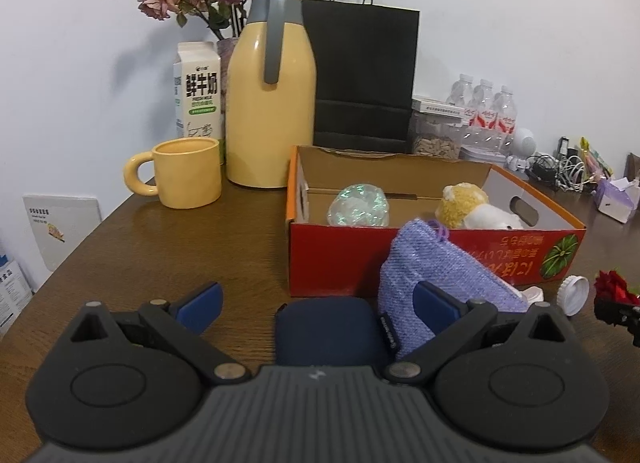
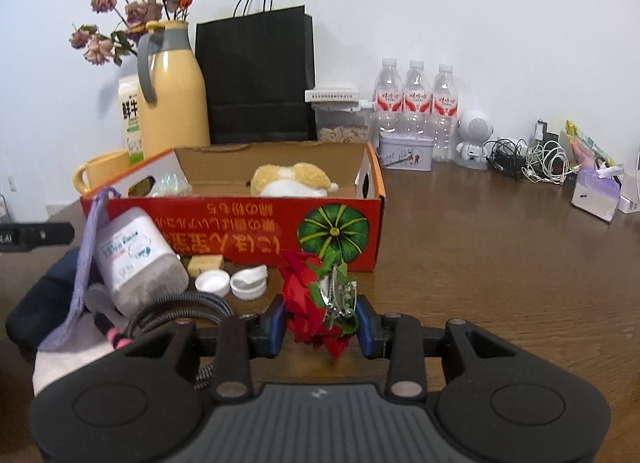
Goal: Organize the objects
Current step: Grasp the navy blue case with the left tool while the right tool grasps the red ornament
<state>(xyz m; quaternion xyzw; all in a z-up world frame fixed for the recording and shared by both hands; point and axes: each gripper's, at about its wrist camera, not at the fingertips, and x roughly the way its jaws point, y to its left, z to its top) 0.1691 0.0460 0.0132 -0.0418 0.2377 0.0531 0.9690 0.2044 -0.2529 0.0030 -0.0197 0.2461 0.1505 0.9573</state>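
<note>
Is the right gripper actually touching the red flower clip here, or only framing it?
Touching. In the right wrist view the right gripper has both blue pads pressed against the red flower clip, which sits raised between them in front of the red box.

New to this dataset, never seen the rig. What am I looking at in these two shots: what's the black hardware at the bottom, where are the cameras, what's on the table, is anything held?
There is no robot arm. A person holds a two-finger gripper in each hand, and a fisheye camera on each looks forward along its fingers, so the black hardware at the bottom is the gripper itself.

In the left wrist view, the left gripper is open and holds nothing; a purple knitted pouch lies by one finger.

In the right wrist view, the right gripper is shut on a red flower hair clip.

On the wooden table stands an open red cardboard box with a plush toy and a shiny ball inside. In front of it lie a tipped jar and two white caps. Behind it stand a yellow thermos, a yellow mug, a milk carton, a black paper bag and water bottles.
</note>
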